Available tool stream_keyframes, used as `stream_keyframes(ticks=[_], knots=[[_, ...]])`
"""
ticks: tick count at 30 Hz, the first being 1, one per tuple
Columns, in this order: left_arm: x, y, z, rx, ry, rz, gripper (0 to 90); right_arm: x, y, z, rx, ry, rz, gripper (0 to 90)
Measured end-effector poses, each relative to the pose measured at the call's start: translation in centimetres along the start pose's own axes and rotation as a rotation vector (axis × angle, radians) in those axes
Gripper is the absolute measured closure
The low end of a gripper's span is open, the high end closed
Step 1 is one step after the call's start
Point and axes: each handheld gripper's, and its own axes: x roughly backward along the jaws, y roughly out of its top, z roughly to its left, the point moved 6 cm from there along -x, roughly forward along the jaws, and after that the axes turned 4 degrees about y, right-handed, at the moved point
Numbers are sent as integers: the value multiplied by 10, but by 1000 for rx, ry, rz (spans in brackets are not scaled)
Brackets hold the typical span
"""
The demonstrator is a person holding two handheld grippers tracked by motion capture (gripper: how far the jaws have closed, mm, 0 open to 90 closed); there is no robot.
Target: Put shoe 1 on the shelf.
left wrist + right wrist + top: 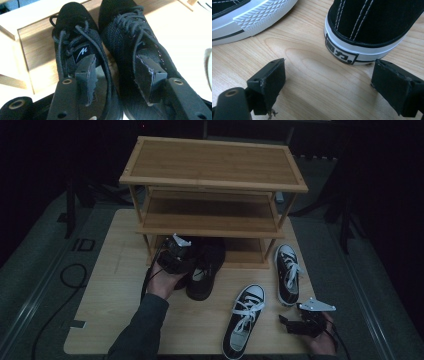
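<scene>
A pair of black lace-up shoes point(206, 266) lies with its toes at the bottom shelf of a bamboo shoe rack point(215, 162). My left gripper point(176, 251) is shut on the pair. In the left gripper view the gripper point(118, 75) has one jaw inside the left shoe point(72, 32) and the other in the right shoe point(125, 30), pinching their inner sides together. Two black-and-white canvas sneakers lie on the table: one point(245, 320) at the front, one point(288, 272) to the right. My right gripper point(286, 324) is open just behind the right sneaker's heel point(352, 42).
The rack has three tiers, and its bottom shelf point(37, 45) is right ahead of the black shoes. The front sneaker's toe cap point(262, 15) is to the left of my right gripper. The wooden table point(115, 285) shows bare at the left. A cable point(70, 275) lies on the floor.
</scene>
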Motion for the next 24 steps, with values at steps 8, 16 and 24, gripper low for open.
stream_keyframes(ticks=[8, 16, 24], knots=[[16, -7, -1, -28, -74, -22, 586, 0, 0, 0, 0, 0, 0, 116], [27, -18, -3, -58, -137, -50, 704, 0, 0, 0, -1, -1, 0, 116], [34, -32, -7, -82, -153, -52, 871, 0, 0, 0, -1, -1, 0, 116]])
